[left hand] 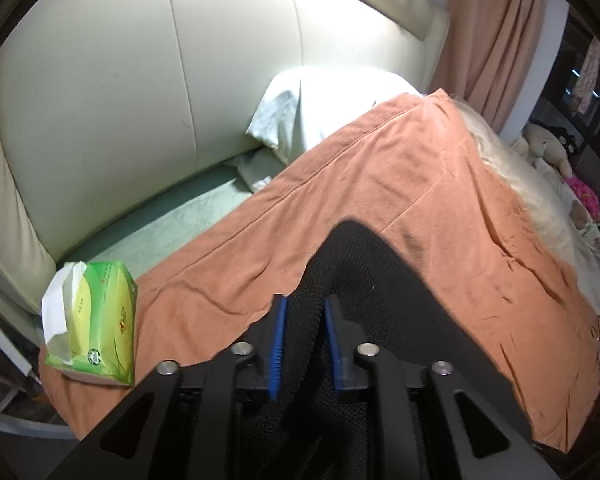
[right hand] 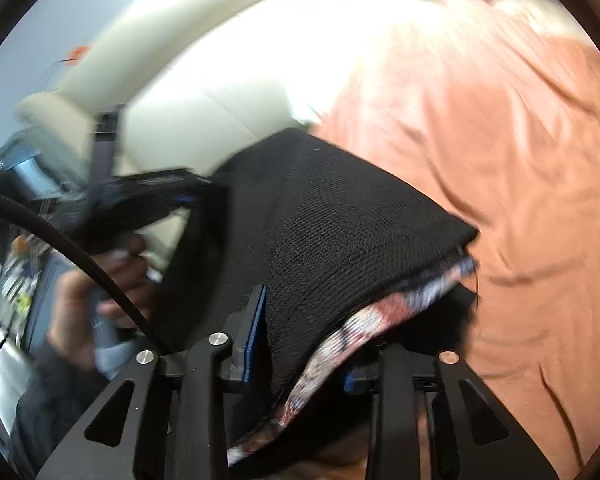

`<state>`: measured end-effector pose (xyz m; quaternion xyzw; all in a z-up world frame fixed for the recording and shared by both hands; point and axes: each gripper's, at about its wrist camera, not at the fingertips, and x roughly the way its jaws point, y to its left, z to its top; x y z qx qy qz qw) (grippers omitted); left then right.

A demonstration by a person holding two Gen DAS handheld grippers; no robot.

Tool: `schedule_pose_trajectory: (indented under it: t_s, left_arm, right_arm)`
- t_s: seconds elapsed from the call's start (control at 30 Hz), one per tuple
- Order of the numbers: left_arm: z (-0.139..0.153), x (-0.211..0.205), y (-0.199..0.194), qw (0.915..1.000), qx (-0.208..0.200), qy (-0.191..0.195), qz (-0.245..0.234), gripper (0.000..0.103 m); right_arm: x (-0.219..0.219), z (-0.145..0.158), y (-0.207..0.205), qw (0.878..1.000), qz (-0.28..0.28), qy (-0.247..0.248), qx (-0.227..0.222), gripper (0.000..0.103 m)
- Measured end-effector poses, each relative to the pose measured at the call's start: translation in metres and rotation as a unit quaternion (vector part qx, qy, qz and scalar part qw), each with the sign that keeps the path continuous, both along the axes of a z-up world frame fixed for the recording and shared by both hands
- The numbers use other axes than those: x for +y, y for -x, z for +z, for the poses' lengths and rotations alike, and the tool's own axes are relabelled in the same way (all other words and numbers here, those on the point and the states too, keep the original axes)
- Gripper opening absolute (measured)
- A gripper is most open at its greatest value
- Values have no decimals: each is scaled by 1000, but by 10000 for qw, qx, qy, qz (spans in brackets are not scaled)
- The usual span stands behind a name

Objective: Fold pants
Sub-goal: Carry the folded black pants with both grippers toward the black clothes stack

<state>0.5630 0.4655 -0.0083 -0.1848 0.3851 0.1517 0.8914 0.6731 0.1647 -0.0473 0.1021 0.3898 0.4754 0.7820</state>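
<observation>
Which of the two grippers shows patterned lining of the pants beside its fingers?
The right gripper: a reddish patterned lining shows under the black pants. At the left gripper only black knit shows.

The pants (left hand: 364,256) are black, of a coarse mesh-like knit. In the left wrist view a ribbed black band runs between the blue pads, and the cloth spreads from there toward 12 o'clock as a rounded flap over the orange sheet (left hand: 440,184). In the right wrist view the pants (right hand: 320,216) hang taut, tent-like, peaking near 12 o'clock, one corner jutting toward 3 o'clock. A patterned pink, white and dark lining shows along the lower edge.
</observation>
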Motion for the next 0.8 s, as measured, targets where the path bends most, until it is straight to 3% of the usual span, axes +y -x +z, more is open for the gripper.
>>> schedule_pose_trajectory:
  t_s: [0.07,0.13,0.17,0.3,0.37,0.5,0.6,0.7,0.8]
  left_arm:
    - [0,1,6,9999,-93,37,38,39]
    - [1,1,14,9999,-112,30,16,41]
    - [1,2,19,10000,-92,3,15,41]
    - [2,7,47,9998,-141,89,64,41]
    - [2,7,61,9997,-196,142,92,41]
    - [-1,5,87,9993,-237,190,206,41]
    - [-3,-1,109,9990,-285,253,226,41]
    - [-6,-7,125,9992,-229,233,231,41]
    - [-11,-13,142,9992,-251,241,219,41]
  right_arm:
    - [-7,-17,-10,9990,51,-86,432,36]
    - [-22,-24,-9,9987,-112,-150,465,70]
    - [-32,-26,-6,9986,-287,-155,406,75]
    - [-58,-29,2,9977,-431,-351,398,74]
    - [-72,-24,8,9978,-461,-388,276,63]
    - [-90,-4,13,9976,-523,-455,-74,60]
    - [-90,10,22,9975,-401,-480,-324,59]
    - [-74,27,34,9970,-195,-376,-652,47]
    - [-54,27,34,9956,-41,-190,-913,45]
